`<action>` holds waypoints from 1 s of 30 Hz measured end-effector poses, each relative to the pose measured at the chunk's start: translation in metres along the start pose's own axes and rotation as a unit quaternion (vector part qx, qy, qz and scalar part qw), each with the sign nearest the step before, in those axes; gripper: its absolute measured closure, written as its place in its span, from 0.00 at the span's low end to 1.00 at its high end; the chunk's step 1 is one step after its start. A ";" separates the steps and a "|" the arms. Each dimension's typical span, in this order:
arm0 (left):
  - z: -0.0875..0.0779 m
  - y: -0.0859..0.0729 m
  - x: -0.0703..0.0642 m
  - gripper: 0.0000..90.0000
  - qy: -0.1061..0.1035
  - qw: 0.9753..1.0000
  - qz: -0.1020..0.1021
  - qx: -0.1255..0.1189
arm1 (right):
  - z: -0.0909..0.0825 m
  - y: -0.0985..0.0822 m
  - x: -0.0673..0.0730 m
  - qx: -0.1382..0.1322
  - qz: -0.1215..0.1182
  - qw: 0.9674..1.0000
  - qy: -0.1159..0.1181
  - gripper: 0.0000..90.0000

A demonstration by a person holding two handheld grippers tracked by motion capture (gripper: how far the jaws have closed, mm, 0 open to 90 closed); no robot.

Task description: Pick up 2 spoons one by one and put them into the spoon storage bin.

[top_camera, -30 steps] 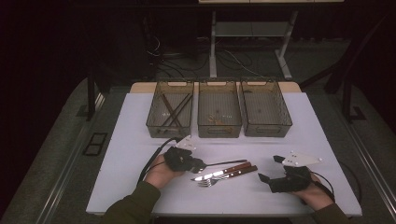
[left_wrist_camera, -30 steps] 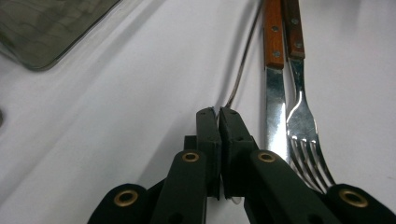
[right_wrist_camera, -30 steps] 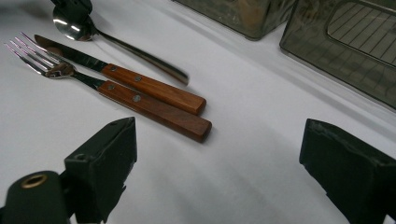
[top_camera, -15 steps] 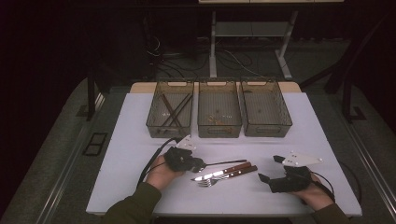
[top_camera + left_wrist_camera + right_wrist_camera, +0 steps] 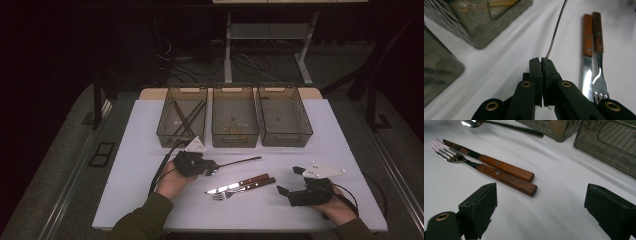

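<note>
Spoon (image 5: 235, 162) lies on the white table (image 5: 130, 150) in the high view, below the three bins (image 5: 234, 120), its bowl end in my left gripper (image 5: 212, 168); my right gripper (image 5: 289, 181) rests apart. Left gripper view: jaws clamped tight on the spoon's thin handle (image 5: 556, 27), knife (image 5: 587, 55) and fork (image 5: 598, 60) alongside. Right gripper view: jaws spread wide, holding nothing, near both wooden handles.

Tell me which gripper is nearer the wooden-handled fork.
Left. The left gripper, shut on the spoon, sits just up-left of the fork; the right gripper rests farther off, beyond the handle end.
</note>
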State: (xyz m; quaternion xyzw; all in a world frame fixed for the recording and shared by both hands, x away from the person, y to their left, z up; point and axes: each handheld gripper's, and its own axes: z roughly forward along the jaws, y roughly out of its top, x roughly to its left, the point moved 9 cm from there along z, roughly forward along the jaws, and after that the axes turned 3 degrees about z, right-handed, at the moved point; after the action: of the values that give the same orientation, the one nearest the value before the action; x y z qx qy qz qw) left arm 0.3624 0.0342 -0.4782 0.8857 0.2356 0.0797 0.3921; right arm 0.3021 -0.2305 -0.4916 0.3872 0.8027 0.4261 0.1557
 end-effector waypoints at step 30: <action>0.005 0.093 0.082 0.97 0.119 0.991 -0.055 -0.038 | -0.001 0.000 -0.001 -0.003 0.004 1.000 0.003 0.13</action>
State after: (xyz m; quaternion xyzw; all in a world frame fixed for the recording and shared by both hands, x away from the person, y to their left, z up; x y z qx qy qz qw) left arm 0.4690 0.0165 -0.4167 0.8399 0.3255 0.1723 0.3987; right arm 0.3021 -0.2314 -0.4909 0.3885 0.8004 0.4300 0.1533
